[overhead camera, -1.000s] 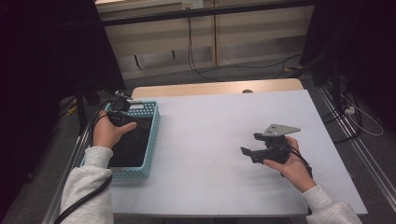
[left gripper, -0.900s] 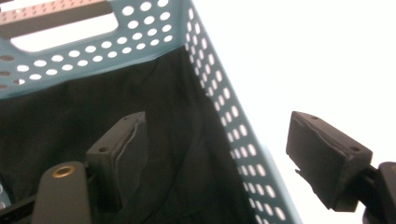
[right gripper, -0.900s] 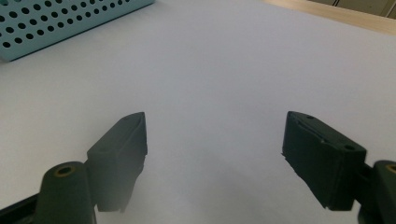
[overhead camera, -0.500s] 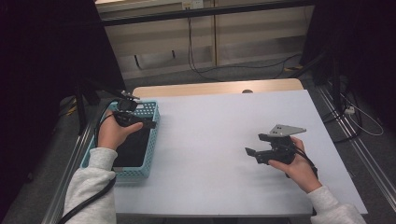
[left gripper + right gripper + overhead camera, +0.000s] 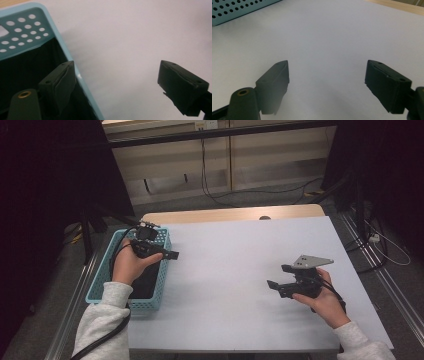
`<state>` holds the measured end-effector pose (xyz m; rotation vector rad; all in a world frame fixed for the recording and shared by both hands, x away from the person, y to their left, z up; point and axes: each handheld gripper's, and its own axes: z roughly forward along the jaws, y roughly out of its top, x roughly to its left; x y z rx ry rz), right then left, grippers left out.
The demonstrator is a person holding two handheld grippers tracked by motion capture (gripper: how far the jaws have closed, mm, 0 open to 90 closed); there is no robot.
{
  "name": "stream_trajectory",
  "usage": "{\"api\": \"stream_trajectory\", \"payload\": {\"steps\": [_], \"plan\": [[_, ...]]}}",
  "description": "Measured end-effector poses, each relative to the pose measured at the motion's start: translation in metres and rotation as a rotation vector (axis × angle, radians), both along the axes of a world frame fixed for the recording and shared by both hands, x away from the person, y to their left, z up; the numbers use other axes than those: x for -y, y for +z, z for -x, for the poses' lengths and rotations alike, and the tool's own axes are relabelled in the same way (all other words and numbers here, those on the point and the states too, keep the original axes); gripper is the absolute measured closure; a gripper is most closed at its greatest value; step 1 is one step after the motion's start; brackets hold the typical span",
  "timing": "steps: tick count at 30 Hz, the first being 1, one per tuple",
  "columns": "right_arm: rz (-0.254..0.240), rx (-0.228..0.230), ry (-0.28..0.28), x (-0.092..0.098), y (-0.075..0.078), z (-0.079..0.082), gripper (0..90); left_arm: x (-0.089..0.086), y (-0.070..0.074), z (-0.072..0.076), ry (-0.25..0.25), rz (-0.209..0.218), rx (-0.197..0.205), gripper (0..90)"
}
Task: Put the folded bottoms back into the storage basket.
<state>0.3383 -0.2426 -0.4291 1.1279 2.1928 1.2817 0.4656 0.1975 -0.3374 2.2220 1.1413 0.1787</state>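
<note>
My left gripper [image 5: 169,254] hovers over the right rim of a light blue perforated basket [image 5: 100,287] at the table's left side, pointing right. In the left gripper view its jaws [image 5: 116,67] stand wide apart with nothing between them, one over the basket's dark inside, the other over the white table; they have just been opening. My right gripper [image 5: 277,276] is held low over the table's right part, pointing left. Its jaws [image 5: 327,63] are open and empty and have just opened a little further.
A dark object [image 5: 146,281] lies inside the basket. The basket's wall [image 5: 237,10] shows far off in the right gripper view. The white table top [image 5: 235,265] stretches between the hands. Cables lie on the floor behind the table.
The left hand has moved right, from above the basket's middle to its right rim, and its jaws have spread. The right hand has stayed nearly in place.
</note>
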Motion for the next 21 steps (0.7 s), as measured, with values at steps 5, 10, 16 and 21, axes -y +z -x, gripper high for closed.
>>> {"api": "stream_trajectory", "payload": {"steps": [5,10,16,21], "plan": [[0.012,-0.005,0.009,0.004,-0.001,0.003,17.9,0.006,-0.006,0.004,-0.009,0.029,-0.001,14.1],[0.007,-0.016,-0.004,0.01,-0.002,0.007,16.8,0.013,-0.01,0.008,-0.032,0.046,-0.002,13.0],[-0.002,-0.016,-0.014,0.015,-0.002,0.011,16.3,0.026,-0.011,0.013,-0.055,0.061,0.017,12.1],[0.004,-0.018,-0.02,0.019,-0.002,0.014,16.1,0.036,-0.017,0.015,-0.076,0.073,0.013,11.7]]}}
